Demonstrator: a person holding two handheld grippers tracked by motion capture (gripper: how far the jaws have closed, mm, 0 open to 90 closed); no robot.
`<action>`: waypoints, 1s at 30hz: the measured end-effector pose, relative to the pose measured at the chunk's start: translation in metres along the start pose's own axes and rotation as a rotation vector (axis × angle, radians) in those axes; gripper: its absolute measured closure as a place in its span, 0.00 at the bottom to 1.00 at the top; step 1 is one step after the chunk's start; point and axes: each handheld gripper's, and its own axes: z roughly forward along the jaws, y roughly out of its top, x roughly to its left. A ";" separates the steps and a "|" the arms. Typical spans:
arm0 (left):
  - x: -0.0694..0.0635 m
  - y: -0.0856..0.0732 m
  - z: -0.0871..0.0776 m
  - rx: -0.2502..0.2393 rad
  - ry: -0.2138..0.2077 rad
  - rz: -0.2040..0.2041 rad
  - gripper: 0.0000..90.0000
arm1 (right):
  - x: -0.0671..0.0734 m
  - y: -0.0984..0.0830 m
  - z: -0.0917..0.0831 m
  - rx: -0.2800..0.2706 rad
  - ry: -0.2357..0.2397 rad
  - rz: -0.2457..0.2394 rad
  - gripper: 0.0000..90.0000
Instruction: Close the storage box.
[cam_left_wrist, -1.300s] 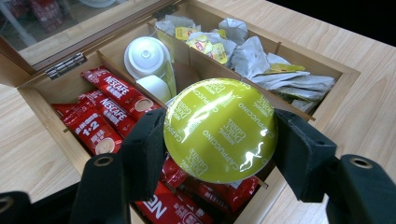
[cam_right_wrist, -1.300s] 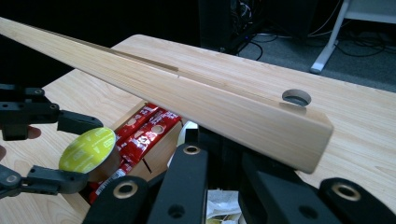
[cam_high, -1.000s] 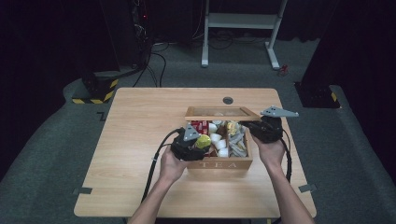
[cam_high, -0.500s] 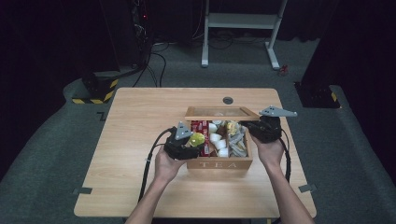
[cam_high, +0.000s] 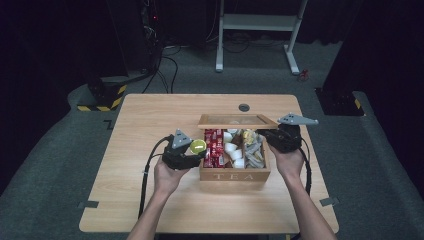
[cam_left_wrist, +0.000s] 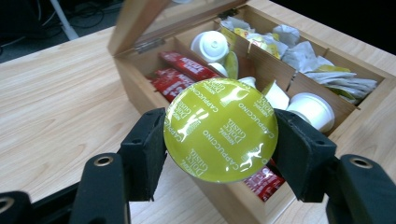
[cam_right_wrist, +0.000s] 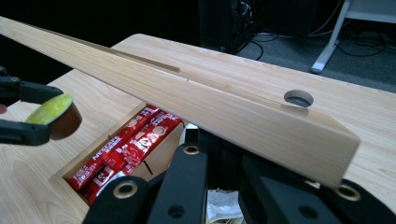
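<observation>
Round green foil-topped cappuccino capsule (cam_left_wrist: 220, 129) is pinched btw the left tongs (cam_high: 194, 149), now out over the bare wooden desk (cam_high: 150, 125) just left of the open wooden tea box (cam_high: 235, 176); a sec ago it sat above the box's left edge, so it's been lifted clear & pulled away w/ the left hand — extraction looks done, set-down prob. next. Left forearm comes in low, tongs roughly level. Right tongs (cam_high: 272, 139) clamp the box's glass-paned wooden lid (cam_right_wrist: 196, 100), holding it up; right hand unmoved.
</observation>
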 end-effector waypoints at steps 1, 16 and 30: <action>0.000 0.000 0.000 0.000 0.000 0.000 0.43 | 0.000 0.000 0.000 0.000 0.001 0.000 1.00; 0.021 -0.007 -0.014 -0.004 0.051 -0.027 0.43 | 0.000 0.000 0.000 0.002 0.001 -0.001 1.00; 0.039 -0.022 -0.022 0.007 0.090 -0.064 0.43 | 0.000 0.000 -0.001 0.003 0.002 -0.002 1.00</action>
